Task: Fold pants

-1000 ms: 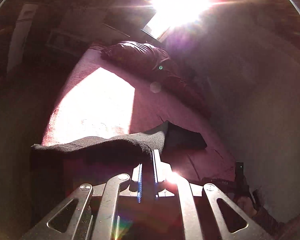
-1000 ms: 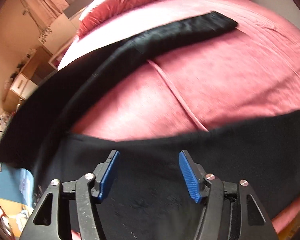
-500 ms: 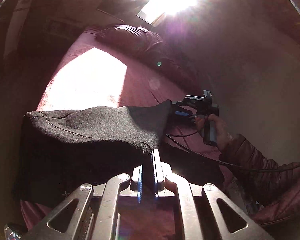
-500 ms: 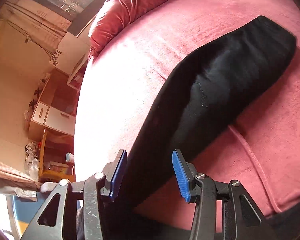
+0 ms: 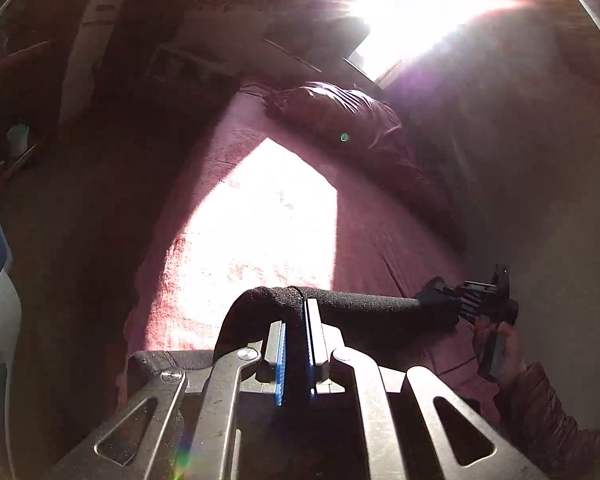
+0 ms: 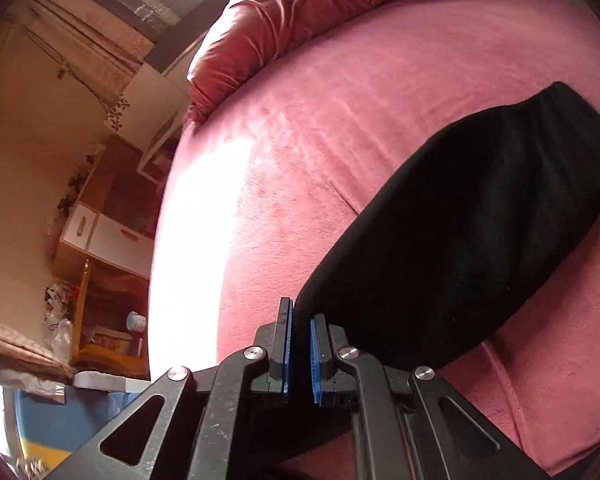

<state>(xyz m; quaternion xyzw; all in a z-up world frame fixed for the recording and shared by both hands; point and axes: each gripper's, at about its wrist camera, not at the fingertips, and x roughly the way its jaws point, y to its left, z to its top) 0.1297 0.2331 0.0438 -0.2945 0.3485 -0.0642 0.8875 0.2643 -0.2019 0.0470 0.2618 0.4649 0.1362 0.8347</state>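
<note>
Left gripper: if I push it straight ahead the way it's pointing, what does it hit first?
The left gripper is already shut on the black pants, so their rolled edge goes ahead with it. Beyond that, the pink bedcover lies in line, likely at the sunlit patch; depth is unclear in the glare.

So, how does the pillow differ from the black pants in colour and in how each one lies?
The pillow is dark red; the pants are black. The pillow lies untouched at the far end of the bed, while the pants are pinched by both the left gripper and the right gripper. The pillow is puffy; the pants are flat cloth. Both are soft fabric.
</note>
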